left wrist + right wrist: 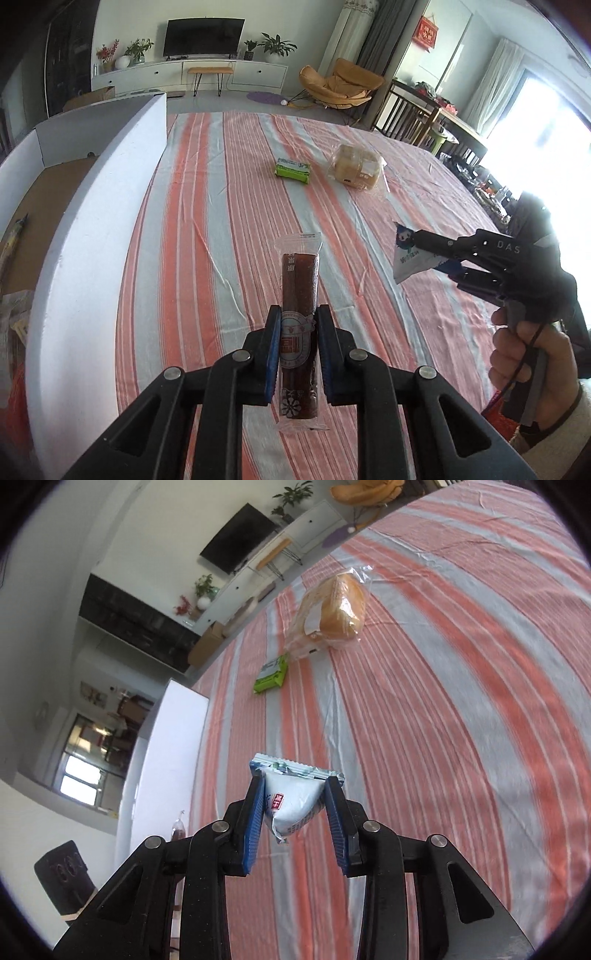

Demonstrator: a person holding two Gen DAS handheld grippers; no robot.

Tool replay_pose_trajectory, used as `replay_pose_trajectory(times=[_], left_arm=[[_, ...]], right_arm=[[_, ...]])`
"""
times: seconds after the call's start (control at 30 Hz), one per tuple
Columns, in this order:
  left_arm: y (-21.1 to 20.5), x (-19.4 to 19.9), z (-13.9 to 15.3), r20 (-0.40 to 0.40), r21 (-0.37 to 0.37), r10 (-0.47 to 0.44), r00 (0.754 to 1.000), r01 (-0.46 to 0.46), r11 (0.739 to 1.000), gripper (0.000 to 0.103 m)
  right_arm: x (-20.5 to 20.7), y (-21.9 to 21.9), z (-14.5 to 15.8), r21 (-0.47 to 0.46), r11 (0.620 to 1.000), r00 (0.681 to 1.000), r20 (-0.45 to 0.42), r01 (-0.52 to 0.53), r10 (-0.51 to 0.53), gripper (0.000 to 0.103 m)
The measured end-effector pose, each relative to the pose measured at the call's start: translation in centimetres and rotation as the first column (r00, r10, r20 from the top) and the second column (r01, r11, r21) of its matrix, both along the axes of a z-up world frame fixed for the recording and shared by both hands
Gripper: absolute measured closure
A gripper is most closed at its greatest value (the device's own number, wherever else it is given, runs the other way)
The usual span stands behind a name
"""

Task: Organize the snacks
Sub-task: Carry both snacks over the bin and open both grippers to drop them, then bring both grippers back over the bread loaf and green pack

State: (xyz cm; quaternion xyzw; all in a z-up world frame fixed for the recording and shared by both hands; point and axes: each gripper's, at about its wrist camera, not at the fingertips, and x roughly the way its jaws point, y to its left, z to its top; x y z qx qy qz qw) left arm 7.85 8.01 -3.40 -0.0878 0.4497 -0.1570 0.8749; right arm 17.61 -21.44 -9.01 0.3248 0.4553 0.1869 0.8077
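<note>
Left gripper (297,350) clamps the brown snack stick (298,314); right gripper (295,812) pinches the white triangular packet (291,808) above the striped desk (369,295), jaws clenched.

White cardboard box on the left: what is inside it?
Inside the white cardboard box, a bare brown floor and one yellowish packet at its near end are visible. The tall near wall hides the rest.

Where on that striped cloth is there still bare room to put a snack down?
Most of the cloth is bare: the wide stretch between the white box and the right gripper, and everything near the green pack. The only crowded spot is far off, where green pack and bread bag lie side by side.
</note>
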Motion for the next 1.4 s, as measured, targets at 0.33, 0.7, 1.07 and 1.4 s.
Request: replay_pose_trajectory(times=[0.33, 0.7, 1.07, 1.4], left_arm=[[10.7, -4.5, 8.5, 0.131, -0.053, 0.176, 0.976, -0.170, 0.984, 0.085], [24.1, -6.4, 3.4, 0.093, 0.174, 0.568, 0.818, -0.575, 0.800, 0.065], [17.4, -5.0, 3.7, 0.214, 0.238, 0.407, 0.888, -0.451, 0.860, 0.020], [9.6, -2.0, 3.1, 0.218, 0.342, 0.274, 0.937, -0.336, 0.877, 0.016]], right_arm=[[-1.4, 9.7, 8.9, 0.142, 0.974, 0.977, 0.142, -0.177, 0.156, 0.069], [-2.2, 28.3, 13.7, 0.034, 0.895, 0.873, 0.242, -0.444, 0.424, 0.062], [-4.2, 17.0, 4.0, -0.576, 0.813, 0.931, 0.249, -0.078, 0.266, 0.034], [-7.3, 0.2, -1.6, -0.743, 0.614, 0.964, 0.221, 0.264, -0.147, 0.034]])
